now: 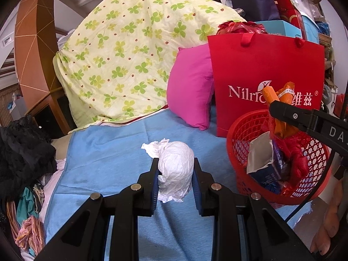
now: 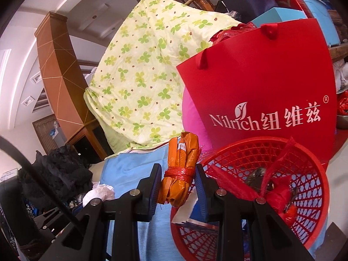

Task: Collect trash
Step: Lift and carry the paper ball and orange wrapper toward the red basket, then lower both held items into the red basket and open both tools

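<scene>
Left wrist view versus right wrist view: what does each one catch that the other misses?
Only the left view shows the left gripper closed on the white crumpled wad and a striped cloth. Only the right view shows the orange packet gripped close up, with red netting around it. Both show the red basket, red bag and blue sheet.

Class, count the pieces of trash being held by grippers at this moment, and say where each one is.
2. The white crumpled paper sits between the left gripper fingers, above the blue sheet. The orange wrapper is in the right gripper, beside the red basket.
</scene>
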The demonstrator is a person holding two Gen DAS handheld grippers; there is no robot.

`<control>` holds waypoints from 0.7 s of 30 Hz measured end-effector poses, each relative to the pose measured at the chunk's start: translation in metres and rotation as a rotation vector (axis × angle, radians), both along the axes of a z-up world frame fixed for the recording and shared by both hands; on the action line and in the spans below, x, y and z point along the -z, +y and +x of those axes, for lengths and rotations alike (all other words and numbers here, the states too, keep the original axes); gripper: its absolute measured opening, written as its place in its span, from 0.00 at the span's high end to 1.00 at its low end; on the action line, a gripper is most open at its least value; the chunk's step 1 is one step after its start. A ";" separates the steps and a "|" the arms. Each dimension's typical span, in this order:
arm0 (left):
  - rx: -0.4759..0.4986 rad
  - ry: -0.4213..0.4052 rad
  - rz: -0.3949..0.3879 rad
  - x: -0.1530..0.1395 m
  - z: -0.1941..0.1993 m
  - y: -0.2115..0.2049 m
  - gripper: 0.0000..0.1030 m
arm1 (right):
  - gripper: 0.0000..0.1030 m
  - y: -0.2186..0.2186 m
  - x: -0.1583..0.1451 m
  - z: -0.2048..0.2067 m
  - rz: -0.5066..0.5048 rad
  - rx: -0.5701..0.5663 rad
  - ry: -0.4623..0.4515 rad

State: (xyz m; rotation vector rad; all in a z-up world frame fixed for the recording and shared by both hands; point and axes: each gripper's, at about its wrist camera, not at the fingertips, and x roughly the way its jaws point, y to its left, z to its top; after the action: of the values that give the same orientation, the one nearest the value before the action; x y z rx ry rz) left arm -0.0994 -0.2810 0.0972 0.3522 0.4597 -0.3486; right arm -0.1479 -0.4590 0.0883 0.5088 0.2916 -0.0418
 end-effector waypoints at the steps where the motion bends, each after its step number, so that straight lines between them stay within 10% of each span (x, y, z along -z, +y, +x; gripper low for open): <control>1: 0.004 -0.001 0.001 0.000 -0.001 -0.002 0.72 | 0.68 -0.002 0.000 -0.001 0.003 0.003 -0.001; 21: 0.065 0.002 -0.004 -0.008 -0.012 -0.025 0.72 | 0.68 -0.033 0.006 -0.016 0.035 0.064 0.001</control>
State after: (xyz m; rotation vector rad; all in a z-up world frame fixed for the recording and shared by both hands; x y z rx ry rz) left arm -0.1114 -0.3059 0.1056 0.3634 0.4503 -0.4131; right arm -0.1636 -0.4917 0.0823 0.5532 0.2778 -0.0996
